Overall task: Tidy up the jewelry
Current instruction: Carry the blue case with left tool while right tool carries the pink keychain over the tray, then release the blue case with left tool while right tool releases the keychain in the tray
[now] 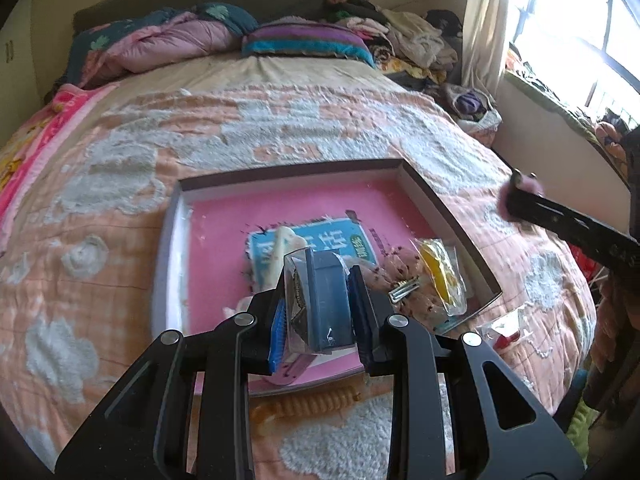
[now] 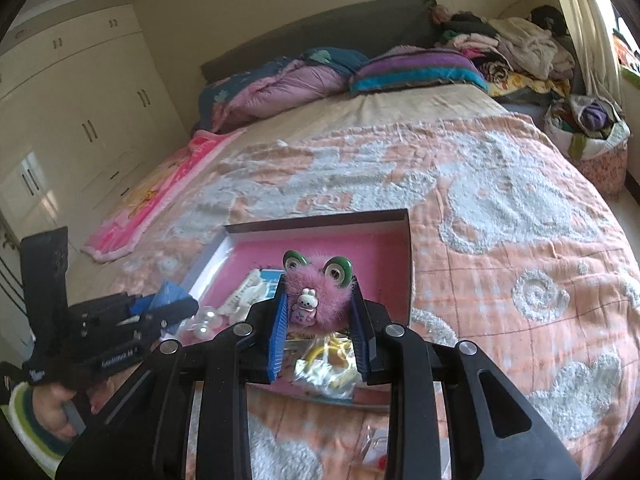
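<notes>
A shallow box with a pink lining [image 1: 224,216] [image 2: 376,244] lies on the bed. My left gripper [image 1: 320,292] is shut on a blue item in a clear bag [image 1: 326,300], held over the box's near part. My right gripper [image 2: 320,312] is shut on a fuzzy pink hair clip [image 2: 320,292] with green frog eyes and a small bunny charm, also above the box. Inside the box lie a blue card [image 1: 344,236], a white clip [image 1: 280,256], a metal clip [image 1: 404,290], a bagged yellow piece [image 1: 438,276] [image 2: 328,364] and pearl beads [image 2: 206,322].
The bed carries an orange and white blanket [image 1: 280,128] [image 2: 500,220]. An orange coil hair tie [image 1: 316,402] and a small clear bag with red bits [image 1: 508,330] lie outside the box's near edge. Pillows and piled clothes [image 1: 400,36] sit at the head. A wardrobe [image 2: 80,92] stands left.
</notes>
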Demonstrator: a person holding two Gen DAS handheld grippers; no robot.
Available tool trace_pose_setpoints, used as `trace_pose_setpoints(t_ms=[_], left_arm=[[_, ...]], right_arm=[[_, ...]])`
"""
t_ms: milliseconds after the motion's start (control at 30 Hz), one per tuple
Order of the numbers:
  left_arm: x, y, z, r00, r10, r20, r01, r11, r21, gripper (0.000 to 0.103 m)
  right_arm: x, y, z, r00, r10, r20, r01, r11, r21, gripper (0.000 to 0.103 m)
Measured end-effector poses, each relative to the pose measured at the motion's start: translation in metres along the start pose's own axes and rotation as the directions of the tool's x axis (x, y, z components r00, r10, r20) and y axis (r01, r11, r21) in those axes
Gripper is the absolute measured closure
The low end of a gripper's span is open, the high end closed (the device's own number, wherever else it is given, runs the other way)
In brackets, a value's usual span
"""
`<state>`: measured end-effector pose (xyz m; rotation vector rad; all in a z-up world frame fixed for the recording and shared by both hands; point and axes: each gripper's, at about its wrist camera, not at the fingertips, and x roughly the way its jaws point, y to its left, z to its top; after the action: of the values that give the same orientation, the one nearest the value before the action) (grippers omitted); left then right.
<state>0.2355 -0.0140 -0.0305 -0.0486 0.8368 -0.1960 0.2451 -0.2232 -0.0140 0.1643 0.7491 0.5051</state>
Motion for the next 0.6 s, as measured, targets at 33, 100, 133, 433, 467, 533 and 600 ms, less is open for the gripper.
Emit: trace_pose_setpoints(t_ms=[33,100,133,433,467,533,600], left_arm=[[0.004,-0.002,-0.001,1.000,-0.004,-0.008,0.004,1.000,0.001,0.083],[0.011,-0.004,-0.002,1.000,-0.008,-0.022,0.008,1.000,0.007,0.083],[0.014,-0.004,-0.003,1.000,-0.008,-0.028,0.009,1.000,0.010,0.083],[0.029,-0.005,-0.007,0.998,-0.005,-0.058,0.006,1.000,0.015,0.083],[0.029,-0.005,-0.007,0.998,-0.004,-0.060,0.005,1.000,0.016,0.083],[0.030,-0.006,-0.008,0.998,-0.004,-0.060,0.005,1.000,0.017,0.083],[0.030,-0.006,-0.008,0.998,-0.005,-0.059,0.006,1.000,0.017,0.083]], right_arm=[[0.004,-0.002,0.000,1.000,-0.004,-0.005,0.004,1.000,0.004,0.077],[0.010,-0.004,-0.001,1.000,-0.010,-0.013,0.010,1.000,0.008,0.076],[0.014,-0.004,-0.001,1.000,-0.014,-0.018,0.014,1.000,0.009,0.075],[0.028,-0.006,-0.009,0.999,-0.019,-0.050,0.020,1.000,0.011,0.061],[0.027,-0.006,-0.010,0.999,-0.020,-0.047,0.021,1.000,0.014,0.054],[0.023,-0.006,-0.010,0.999,-0.025,-0.035,0.026,1.000,0.014,0.049],[0.017,-0.006,-0.010,0.999,-0.032,-0.021,0.032,0.999,0.014,0.046]])
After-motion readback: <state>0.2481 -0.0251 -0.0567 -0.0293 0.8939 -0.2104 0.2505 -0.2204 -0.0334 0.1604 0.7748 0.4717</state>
